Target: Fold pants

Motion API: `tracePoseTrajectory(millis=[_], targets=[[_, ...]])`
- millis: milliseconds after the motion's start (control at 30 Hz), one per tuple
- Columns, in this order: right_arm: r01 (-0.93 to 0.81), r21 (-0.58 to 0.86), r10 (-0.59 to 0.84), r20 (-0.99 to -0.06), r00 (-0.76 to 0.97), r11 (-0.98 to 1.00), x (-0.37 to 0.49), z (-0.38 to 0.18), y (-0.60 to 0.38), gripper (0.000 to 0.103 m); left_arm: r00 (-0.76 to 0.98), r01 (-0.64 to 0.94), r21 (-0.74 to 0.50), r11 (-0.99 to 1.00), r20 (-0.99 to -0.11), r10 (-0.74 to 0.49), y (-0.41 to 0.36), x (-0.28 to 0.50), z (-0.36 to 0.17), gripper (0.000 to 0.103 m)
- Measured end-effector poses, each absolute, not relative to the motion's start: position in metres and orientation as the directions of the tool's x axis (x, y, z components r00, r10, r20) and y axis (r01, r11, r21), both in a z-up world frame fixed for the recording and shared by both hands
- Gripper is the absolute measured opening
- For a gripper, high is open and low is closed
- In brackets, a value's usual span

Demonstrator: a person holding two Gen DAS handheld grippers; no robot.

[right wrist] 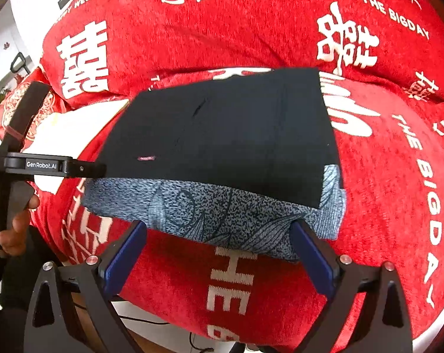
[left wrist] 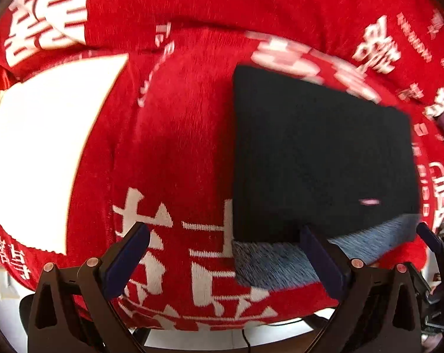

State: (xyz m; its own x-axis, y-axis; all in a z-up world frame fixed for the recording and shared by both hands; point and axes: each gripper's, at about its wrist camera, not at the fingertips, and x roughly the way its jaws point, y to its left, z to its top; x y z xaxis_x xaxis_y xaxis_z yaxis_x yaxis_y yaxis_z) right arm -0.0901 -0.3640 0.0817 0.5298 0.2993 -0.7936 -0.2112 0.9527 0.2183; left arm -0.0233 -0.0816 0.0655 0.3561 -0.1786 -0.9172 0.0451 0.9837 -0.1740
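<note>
Pants (right wrist: 222,135), a folded rectangle of dark navy fabric with a grey-blue patterned inner layer showing along the near edge, lie on the red chenille cover with white lettering (right wrist: 251,29). Their long axis runs left to right, directly ahead of both grippers. Right gripper (right wrist: 219,235) is spread wide, holding nothing, at the patterned edge and nearer. Left gripper (left wrist: 225,238) is likewise wide and empty, offset toward the left corner.

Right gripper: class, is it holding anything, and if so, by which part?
Nothing. The right gripper is open, with its fingers just short of the near edge of the folded pants, which lie on the red blanket.
</note>
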Motion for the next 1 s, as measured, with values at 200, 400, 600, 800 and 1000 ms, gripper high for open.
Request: tracePoseTrajectory(millis=[200,400,600,800,1000], targets=[[-0.313,0.246,0.393,-0.689,0.609,0.917,-0.112,0.107,-0.367,0.099,0.265,0.015,-0.136,0.991,-0.955,-0.135,-0.083,-0.024,0.026,0.103],[-0.168,0.459,0.477,-0.729,0.491,0.873,-0.081,0.063,-0.397,0.099,0.297,0.036,-0.151,0.988,-0.942,-0.155,-0.08,-0.03,0.04,0.103],[-0.171,0.337,0.369,-0.71,0.599,0.926,-0.088,0.101,-0.43,0.099,0.33,0.083,-0.342,0.936,-0.877,-0.35,-0.066,-0.011,0.066,0.103],[-0.113,0.441,0.432,-0.74,0.516,0.891,-0.053,0.074,-0.465,0.099,0.214,0.14,-0.47,0.872,-0.845,-0.49,-0.084,0.024,0.04,0.103],[-0.123,0.551,0.549,-0.733,0.402,0.826,-0.012,0.034,-0.467,0.099,0.153,0.187,-0.508,0.841,-0.83,-0.536,-0.094,0.04,0.02,0.103]])
